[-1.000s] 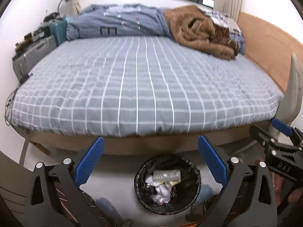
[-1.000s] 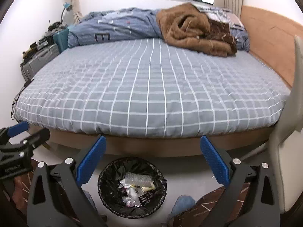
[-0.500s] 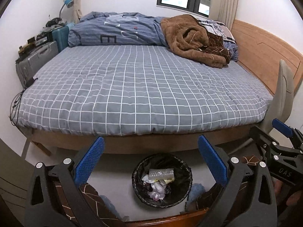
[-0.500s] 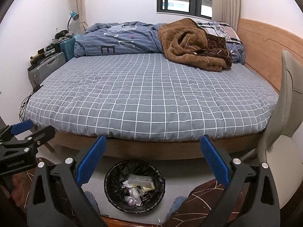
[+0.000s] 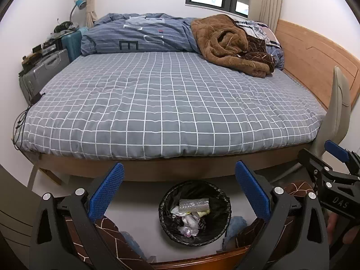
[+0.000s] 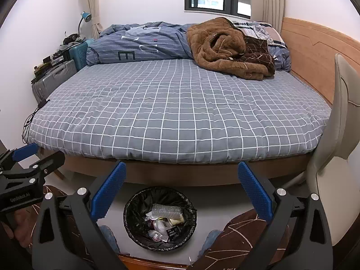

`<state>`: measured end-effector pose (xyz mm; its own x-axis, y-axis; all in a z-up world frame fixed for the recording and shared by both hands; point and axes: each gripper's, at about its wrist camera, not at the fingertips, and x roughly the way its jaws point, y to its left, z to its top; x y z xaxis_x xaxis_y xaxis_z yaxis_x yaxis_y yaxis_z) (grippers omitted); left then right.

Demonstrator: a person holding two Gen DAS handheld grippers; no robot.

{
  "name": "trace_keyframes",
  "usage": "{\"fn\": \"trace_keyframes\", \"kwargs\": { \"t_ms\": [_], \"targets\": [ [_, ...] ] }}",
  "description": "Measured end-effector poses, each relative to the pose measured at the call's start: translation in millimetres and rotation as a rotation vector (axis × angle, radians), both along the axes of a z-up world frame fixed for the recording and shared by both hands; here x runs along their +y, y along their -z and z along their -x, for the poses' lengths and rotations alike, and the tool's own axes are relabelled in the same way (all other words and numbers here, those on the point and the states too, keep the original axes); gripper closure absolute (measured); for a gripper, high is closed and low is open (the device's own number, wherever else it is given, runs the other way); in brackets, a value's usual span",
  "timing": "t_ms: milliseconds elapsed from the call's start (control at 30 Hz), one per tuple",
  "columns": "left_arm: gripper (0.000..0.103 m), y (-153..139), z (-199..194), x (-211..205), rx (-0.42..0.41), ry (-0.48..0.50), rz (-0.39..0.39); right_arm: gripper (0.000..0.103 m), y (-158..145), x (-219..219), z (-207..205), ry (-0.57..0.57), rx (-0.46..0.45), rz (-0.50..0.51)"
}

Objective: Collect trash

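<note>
A round bin with a black liner (image 5: 194,213) stands on the floor in front of the bed, holding a crushed clear bottle (image 5: 194,204) and several wrappers. It also shows in the right wrist view (image 6: 160,218). My left gripper (image 5: 180,193) is open and empty, held above the bin. My right gripper (image 6: 182,191) is open and empty, beside the left one. The right gripper shows at the right edge of the left wrist view (image 5: 324,168); the left gripper shows at the left edge of the right wrist view (image 6: 33,159).
A bed with a grey checked sheet (image 5: 171,103) fills the middle. A brown blanket (image 5: 227,45) and blue duvet (image 5: 144,36) lie at its far end. A beige chair (image 6: 337,148) stands right. Suitcases (image 5: 45,67) stand left. A wooden edge (image 5: 202,261) is just below.
Both grippers have risen and pulled back from the bed; the bin sits lower and smaller in view, and a wooden edge has come in at the bottom. Both jaws stayed open.
</note>
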<state>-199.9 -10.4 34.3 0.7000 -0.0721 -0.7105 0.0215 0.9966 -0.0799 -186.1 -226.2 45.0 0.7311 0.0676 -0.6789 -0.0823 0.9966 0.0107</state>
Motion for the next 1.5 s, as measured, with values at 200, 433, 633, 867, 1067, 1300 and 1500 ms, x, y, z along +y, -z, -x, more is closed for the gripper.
{"fn": "trace_keyframes", "kwargs": {
  "t_ms": [200,433,633,867,1067,1300,1500],
  "targets": [
    [0.006,0.8,-1.0,0.3,0.007,-0.002,0.003,0.008,3.0,1.8,-0.6,-0.004,0.006,-0.004],
    [0.006,3.5,-0.8,0.5,0.014,-0.001,0.000,0.008,7.5,3.7,-1.3,-0.004,0.018,-0.008],
    [0.006,5.5,-0.4,0.0,0.025,-0.011,0.002,0.008,8.6,4.2,-0.5,-0.006,0.021,-0.009],
    [0.006,7.1,-1.0,1.1,0.025,-0.018,-0.011,0.008,10.6,3.6,0.3,-0.005,0.025,-0.014],
    [0.006,8.4,-1.6,1.0,0.036,-0.023,-0.020,0.008,13.2,5.0,1.5,-0.007,0.030,-0.012],
    [0.006,7.8,-1.6,1.4,0.034,-0.029,-0.031,0.008,14.7,1.8,0.5,-0.006,0.034,-0.015],
    [0.006,7.8,-1.6,0.2,0.037,-0.032,-0.041,0.008,15.3,2.1,1.0,-0.007,0.034,-0.015]
  ]
}}
